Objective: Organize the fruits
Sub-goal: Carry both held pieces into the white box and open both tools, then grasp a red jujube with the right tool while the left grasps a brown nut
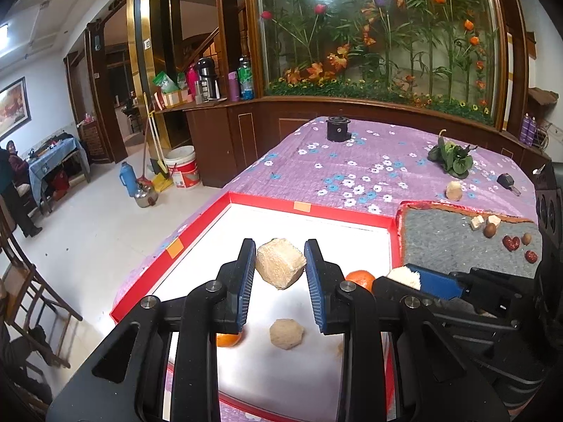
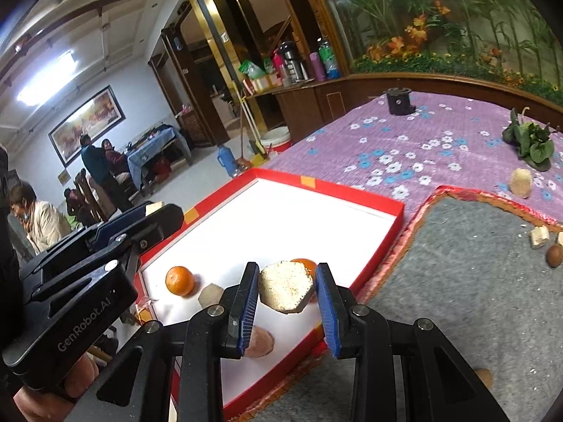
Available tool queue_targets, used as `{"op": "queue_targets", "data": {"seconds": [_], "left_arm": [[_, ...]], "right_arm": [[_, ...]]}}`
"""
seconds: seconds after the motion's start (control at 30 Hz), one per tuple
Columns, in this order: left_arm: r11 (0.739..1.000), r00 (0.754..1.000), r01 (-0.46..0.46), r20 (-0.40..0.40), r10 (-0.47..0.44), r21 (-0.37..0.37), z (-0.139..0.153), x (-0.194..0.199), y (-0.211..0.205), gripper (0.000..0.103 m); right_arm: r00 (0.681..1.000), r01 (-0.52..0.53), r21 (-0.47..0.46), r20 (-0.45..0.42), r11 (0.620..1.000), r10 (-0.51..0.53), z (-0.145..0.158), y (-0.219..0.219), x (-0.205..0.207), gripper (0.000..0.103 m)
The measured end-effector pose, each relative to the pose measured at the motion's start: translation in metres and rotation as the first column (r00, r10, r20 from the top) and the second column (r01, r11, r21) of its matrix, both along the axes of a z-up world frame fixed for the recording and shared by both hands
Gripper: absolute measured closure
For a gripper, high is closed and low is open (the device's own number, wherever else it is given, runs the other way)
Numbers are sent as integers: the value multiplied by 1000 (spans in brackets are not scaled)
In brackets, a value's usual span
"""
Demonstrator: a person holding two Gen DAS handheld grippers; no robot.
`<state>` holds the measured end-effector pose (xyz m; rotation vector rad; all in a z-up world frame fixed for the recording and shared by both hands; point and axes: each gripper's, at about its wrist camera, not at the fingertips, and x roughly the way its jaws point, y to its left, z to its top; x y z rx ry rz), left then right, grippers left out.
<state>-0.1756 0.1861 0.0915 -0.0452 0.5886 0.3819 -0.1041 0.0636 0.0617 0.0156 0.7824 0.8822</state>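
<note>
A red tray with a white floor lies on the purple flowered cloth. My left gripper is shut on a beige rough chunk and holds it above the tray. My right gripper is shut on a similar beige chunk over the tray's right side; it shows in the left wrist view. In the tray lie oranges and another beige chunk. A pinkish piece lies under my right fingers.
A grey mat right of the tray holds nuts, red dates and pale cubes. A beige chunk, leafy greens and a black cylinder lie on the cloth. People stand at far left.
</note>
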Motion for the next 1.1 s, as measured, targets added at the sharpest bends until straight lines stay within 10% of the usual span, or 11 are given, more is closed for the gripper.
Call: {"op": "queue_targets", "data": {"seconds": [0.37,0.5,0.7,1.1], "left_arm": [[999,996,-35,-85,34,-18,-18,9,10,74],[998,993,-59,-102,56,-31,-23,8,17,48],[999,991,-35,-128,31,-23,-28,7,10,45],[964,949,266,-181,-258,21,-26,28,-96,45]], "right_arm": [[998,-33,-44,-45,998,31,-9,12,1,62],[999,3,20,-45,1000,-2,1,-7,8,59],[985,168,63,-40,984,-166,11,-74,33,58],[797,604,65,-66,794,-601,8,-296,51,58]]}}
